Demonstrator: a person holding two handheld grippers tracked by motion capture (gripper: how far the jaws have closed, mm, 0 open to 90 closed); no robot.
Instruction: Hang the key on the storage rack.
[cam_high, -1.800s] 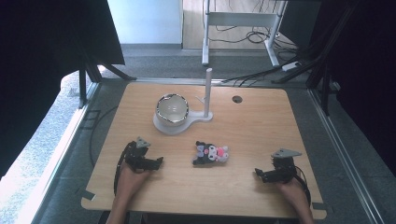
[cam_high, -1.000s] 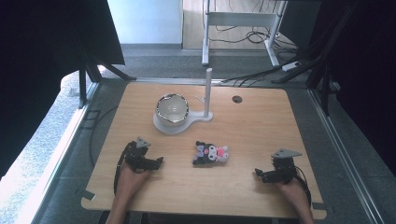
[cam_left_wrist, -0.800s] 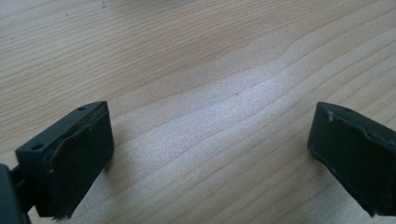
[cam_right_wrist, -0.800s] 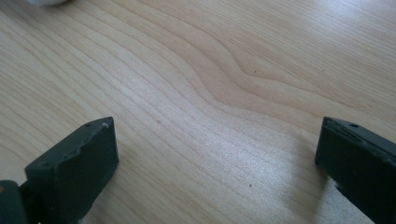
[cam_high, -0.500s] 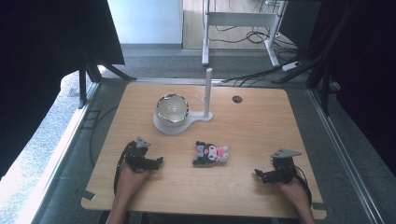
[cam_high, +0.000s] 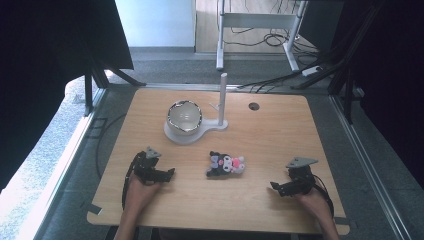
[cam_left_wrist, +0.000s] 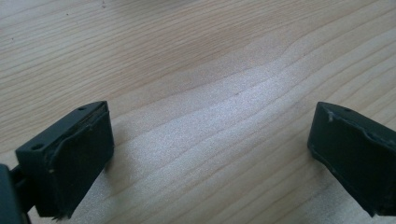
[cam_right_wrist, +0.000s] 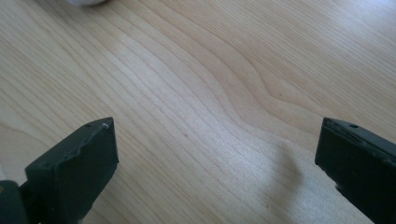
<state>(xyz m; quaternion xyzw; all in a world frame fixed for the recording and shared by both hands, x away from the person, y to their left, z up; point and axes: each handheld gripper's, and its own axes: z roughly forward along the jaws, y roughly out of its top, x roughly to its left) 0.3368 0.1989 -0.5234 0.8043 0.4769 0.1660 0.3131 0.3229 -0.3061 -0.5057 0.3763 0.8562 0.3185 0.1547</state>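
A small black, white and pink plush toy lies near the middle of the wooden table. Behind it a bowl sits on a white base with an upright white post. My left gripper rests on the table at the front left, to the left of the toy. In the left gripper view its black fingers stand wide apart over bare wood. My right gripper rests at the front right, and its fingers are also spread wide with nothing between them.
A round hole sits in the table's far side. Dark frames and cables surround the table on the floor. A white desk frame stands behind. Bare wood lies between the toy and each gripper.
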